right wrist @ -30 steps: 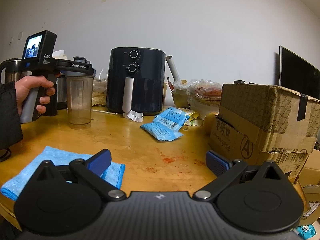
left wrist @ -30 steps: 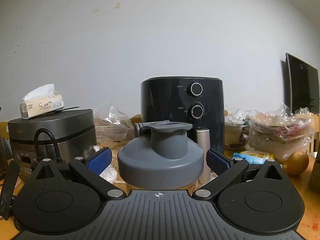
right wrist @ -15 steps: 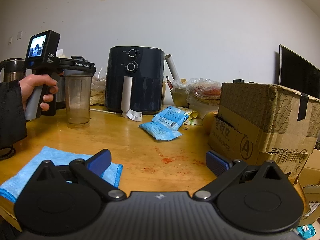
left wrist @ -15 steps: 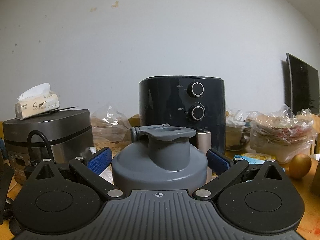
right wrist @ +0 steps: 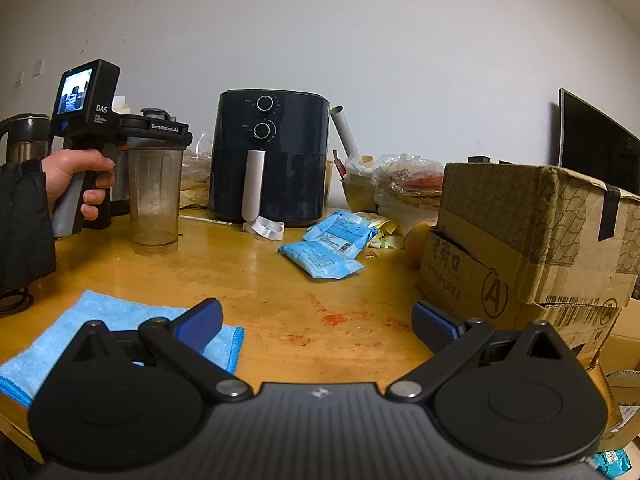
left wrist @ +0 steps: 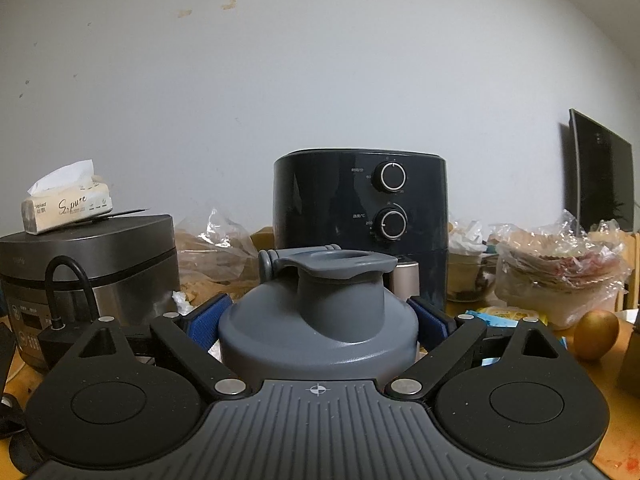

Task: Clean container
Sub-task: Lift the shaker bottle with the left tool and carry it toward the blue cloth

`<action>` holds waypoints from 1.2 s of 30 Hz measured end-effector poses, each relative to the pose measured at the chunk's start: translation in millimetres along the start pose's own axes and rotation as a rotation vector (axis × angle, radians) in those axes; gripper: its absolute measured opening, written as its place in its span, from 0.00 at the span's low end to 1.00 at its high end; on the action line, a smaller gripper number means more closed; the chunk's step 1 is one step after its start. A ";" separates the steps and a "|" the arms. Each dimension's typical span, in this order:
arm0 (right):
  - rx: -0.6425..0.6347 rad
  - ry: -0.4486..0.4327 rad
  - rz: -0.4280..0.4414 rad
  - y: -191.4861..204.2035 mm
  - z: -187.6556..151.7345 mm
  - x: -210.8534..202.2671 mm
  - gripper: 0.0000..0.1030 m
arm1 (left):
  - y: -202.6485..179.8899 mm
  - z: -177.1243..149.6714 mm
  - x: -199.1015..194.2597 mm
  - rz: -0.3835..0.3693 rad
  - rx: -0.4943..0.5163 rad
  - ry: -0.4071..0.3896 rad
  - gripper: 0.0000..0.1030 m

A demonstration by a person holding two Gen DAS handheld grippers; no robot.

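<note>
A clear, smudged shaker container [right wrist: 154, 196] stands upright on the wooden table [right wrist: 280, 280], topped by a grey lid [left wrist: 320, 320] with a flip spout. My left gripper [left wrist: 319, 316] is at lid height, its blue pads [left wrist: 210, 316] pressed against both sides of the lid. In the right wrist view a hand [right wrist: 76, 172] holds that left gripper [right wrist: 160, 128] over the container. My right gripper [right wrist: 316, 326] is open and empty low over the table's near edge. A folded blue cloth [right wrist: 100, 320] lies under its left finger.
A black air fryer [right wrist: 272, 152] stands behind the container, with a rice cooker [left wrist: 80, 264] bearing a tissue pack [left wrist: 64, 204] to its left. Blue packets [right wrist: 320, 256], bagged food [left wrist: 560, 272] and a cardboard box [right wrist: 532, 236] fill the right side. Red stains [right wrist: 336, 318] mark the table.
The left gripper has moved in around the lid, which now looks larger, and its pads have closed against the lid's sides. The right gripper has hardly moved.
</note>
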State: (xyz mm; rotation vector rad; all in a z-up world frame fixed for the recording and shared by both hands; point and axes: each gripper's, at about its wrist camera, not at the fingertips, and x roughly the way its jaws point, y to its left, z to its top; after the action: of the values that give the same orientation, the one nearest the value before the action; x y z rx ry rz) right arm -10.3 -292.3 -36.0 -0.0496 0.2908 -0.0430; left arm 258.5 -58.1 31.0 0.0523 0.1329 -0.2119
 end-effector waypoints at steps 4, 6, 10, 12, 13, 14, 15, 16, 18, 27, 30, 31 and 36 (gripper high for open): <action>0.000 0.002 0.002 0.7 -0.9 0.4 1.00 | -0.3 -0.5 -0.1 -0.002 0.001 -0.004 0.92; 0.002 0.004 0.003 -1.5 0.3 1.9 1.00 | -0.4 -0.5 0.2 -0.002 0.001 -0.005 0.92; 0.004 0.004 0.004 -2.4 0.5 1.7 1.00 | -0.3 -0.3 0.0 -0.003 0.000 -0.006 0.92; 0.004 0.005 0.003 -2.6 0.9 1.7 1.00 | -0.2 0.2 0.3 -0.003 -0.001 -0.005 0.92; 0.004 0.005 0.003 -2.6 1.0 1.6 1.00 | -0.2 0.5 0.4 -0.003 -0.001 -0.004 0.92; 0.004 0.004 0.003 -2.3 0.9 1.5 1.00 | 0.1 0.8 0.4 -0.004 -0.003 -0.003 0.92; 0.004 0.003 0.004 -2.0 0.8 1.4 1.00 | 0.6 1.0 0.2 -0.003 -0.005 -0.002 0.92; 0.003 0.002 0.004 -1.7 0.7 1.2 1.00 | 0.9 1.3 -0.1 -0.002 -0.007 -0.001 0.92; 0.002 0.001 0.004 -1.3 0.5 0.9 1.00 | 1.1 1.7 -1.2 -0.001 -0.007 -0.003 0.92; 0.003 -0.001 0.005 -1.4 0.9 -1.0 1.00 | 0.7 10.2 -11.7 0.000 -0.003 -0.034 0.92; 0.004 -0.004 0.005 -1.4 1.5 -1.9 1.00 | -0.5 14.7 -15.0 0.001 0.000 -0.043 0.92; 0.003 -0.005 0.006 -1.4 1.7 -1.8 1.00 | -0.5 16.5 -16.1 -0.002 -0.001 -0.046 0.92; 0.001 -0.013 0.007 -0.6 2.5 -2.4 1.00 | -1.9 22.4 -21.7 -0.003 0.007 -0.063 0.92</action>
State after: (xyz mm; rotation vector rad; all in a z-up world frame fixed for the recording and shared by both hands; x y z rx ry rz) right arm -11.9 -292.7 -32.9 -0.0476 0.2775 -0.0358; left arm 239.9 -56.9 56.0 0.0525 0.0696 -0.2168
